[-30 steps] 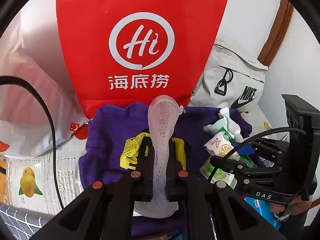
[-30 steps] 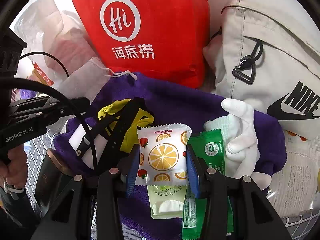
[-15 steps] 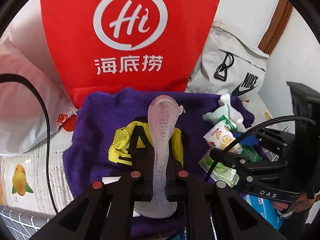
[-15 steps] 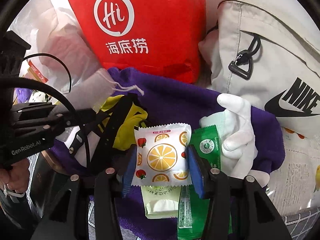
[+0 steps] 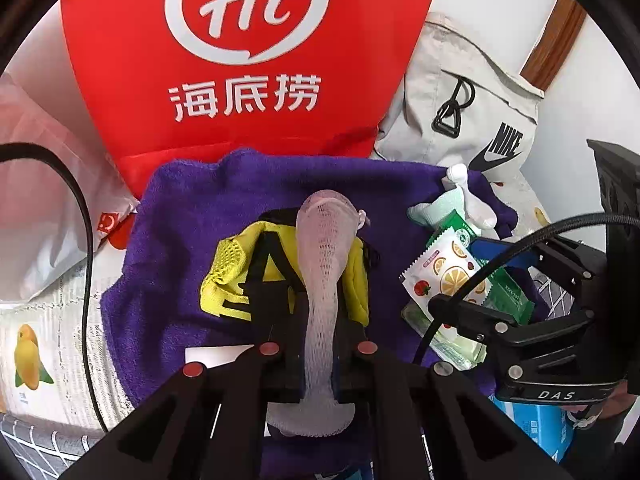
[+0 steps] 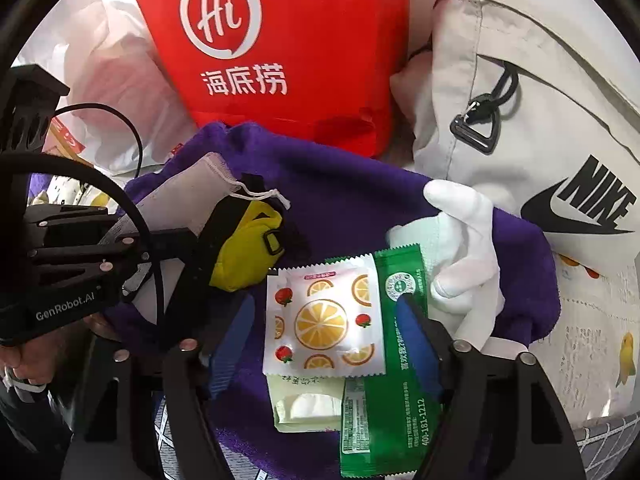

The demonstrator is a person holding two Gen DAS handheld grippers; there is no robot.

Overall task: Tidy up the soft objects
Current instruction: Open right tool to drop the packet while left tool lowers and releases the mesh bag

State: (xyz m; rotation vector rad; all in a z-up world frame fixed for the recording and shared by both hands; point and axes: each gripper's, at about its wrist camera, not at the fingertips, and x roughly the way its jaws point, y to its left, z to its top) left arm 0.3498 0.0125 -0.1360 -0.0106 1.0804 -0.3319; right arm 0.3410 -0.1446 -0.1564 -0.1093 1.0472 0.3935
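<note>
My left gripper (image 5: 316, 280) is shut on a pale pink mesh pouch (image 5: 324, 232), which hangs over a yellow mesh item with black straps (image 5: 228, 272) on a purple towel (image 5: 192, 208). In the right wrist view the pouch (image 6: 188, 192) shows its drawstring. My right gripper (image 6: 326, 334) has its jaws opening. An orange-print packet (image 6: 324, 320) lies between them with a gap at each blue pad. The packet rests on a green packet (image 6: 400, 280) and a pale green wipes pack (image 6: 308, 404). A white glove (image 6: 464, 248) lies to the right.
A red bag with a white logo (image 5: 248, 60) stands behind the towel. A grey sports bag (image 5: 472, 120) sits at the back right and a white plastic bag (image 5: 40, 200) at the left. Fruit-print cloth (image 5: 40, 340) covers the surface. A blue pack (image 5: 536, 428) lies near the front right.
The right jaws have spread away from the orange-print packet, which now lies loose. The left gripper has sunk toward the towel with the mesh pouch still in it.
</note>
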